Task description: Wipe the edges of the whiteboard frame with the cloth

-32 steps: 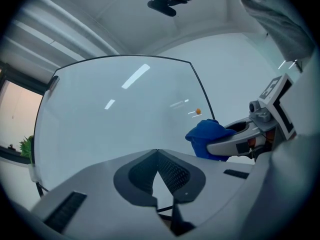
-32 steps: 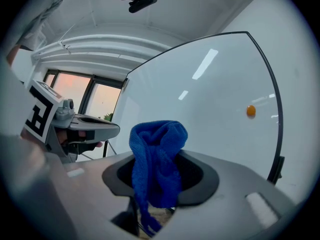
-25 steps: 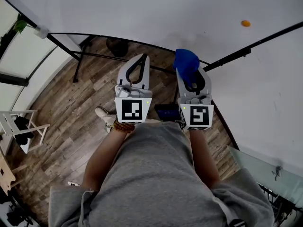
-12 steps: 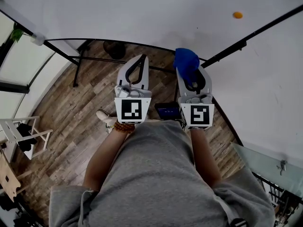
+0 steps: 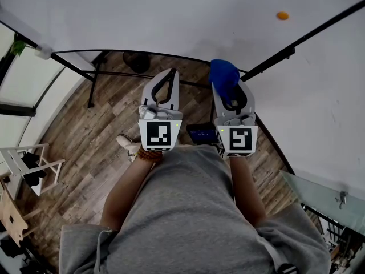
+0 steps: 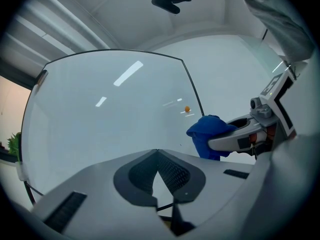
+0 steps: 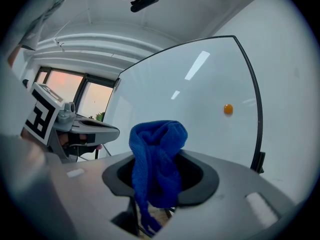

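Observation:
The whiteboard (image 5: 188, 16) fills the top of the head view, its black frame (image 5: 296, 45) slanting along the right side. An orange magnet (image 5: 282, 15) sticks to the board. My right gripper (image 5: 223, 79) is shut on a bunched blue cloth (image 5: 222, 74), held just short of the board's lower right corner. In the right gripper view the cloth (image 7: 157, 159) bulges up out of the jaws, with the frame (image 7: 256, 104) to its right. My left gripper (image 5: 170, 73) is shut and empty, level with the right one. Its pads (image 6: 167, 171) meet at the tip.
Below the board is wood floor with the black stand legs (image 5: 94, 73). A white rack (image 5: 28, 158) stands at the left. A dark device (image 5: 201, 135) sits between my forearms, and a shoe (image 5: 126, 141) shows by my left wrist. A glass panel (image 5: 319, 198) is at lower right.
The head view has drifted slightly, so the magnet and frame sit a bit higher and further left. Both grippers hold the same pose, cloth still gripped.

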`<state>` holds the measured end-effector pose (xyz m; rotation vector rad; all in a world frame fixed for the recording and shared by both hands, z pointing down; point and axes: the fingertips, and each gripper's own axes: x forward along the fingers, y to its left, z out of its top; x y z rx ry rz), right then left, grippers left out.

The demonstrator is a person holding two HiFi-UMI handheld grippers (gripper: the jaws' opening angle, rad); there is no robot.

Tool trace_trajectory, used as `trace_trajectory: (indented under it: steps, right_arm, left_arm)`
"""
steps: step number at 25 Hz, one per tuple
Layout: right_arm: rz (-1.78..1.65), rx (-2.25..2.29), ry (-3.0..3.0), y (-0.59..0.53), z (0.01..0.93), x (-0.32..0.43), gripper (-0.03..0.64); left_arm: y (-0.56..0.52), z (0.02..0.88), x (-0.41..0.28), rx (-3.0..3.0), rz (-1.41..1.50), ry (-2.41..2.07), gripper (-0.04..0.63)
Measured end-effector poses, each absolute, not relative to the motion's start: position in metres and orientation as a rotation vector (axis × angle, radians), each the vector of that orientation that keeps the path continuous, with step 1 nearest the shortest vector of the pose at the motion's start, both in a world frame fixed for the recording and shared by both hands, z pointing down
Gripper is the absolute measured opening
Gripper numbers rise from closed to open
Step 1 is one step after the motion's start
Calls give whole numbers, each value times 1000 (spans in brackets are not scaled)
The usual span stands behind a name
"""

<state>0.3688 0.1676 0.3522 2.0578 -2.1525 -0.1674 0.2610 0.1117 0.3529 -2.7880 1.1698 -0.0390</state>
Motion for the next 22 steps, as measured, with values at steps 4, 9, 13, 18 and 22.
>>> trace_trajectory:
  steps: [4, 9, 13, 18, 22]
  right_arm:
    - [-161, 2062, -2147, 166, 355, 373, 176]
    - [-155, 2064, -2152, 163, 355, 374, 176]
    - [-152, 2058, -2149, 161, 357, 374, 176]
    - [-152, 2046, -2154, 158, 356, 371, 176]
    - [-151, 2029, -2157, 156, 358, 367, 176]
  left_arm:
    - [110, 354, 263, -2784, -66, 1159, 9]
    - [108, 358, 263, -2804, -61, 1179, 9]
    - [106, 360, 263, -2789, -63, 1177, 9]
    - [104, 361, 260, -2797, -69, 1183, 9]
    - [103, 363, 256, -2796, -73, 1189, 9]
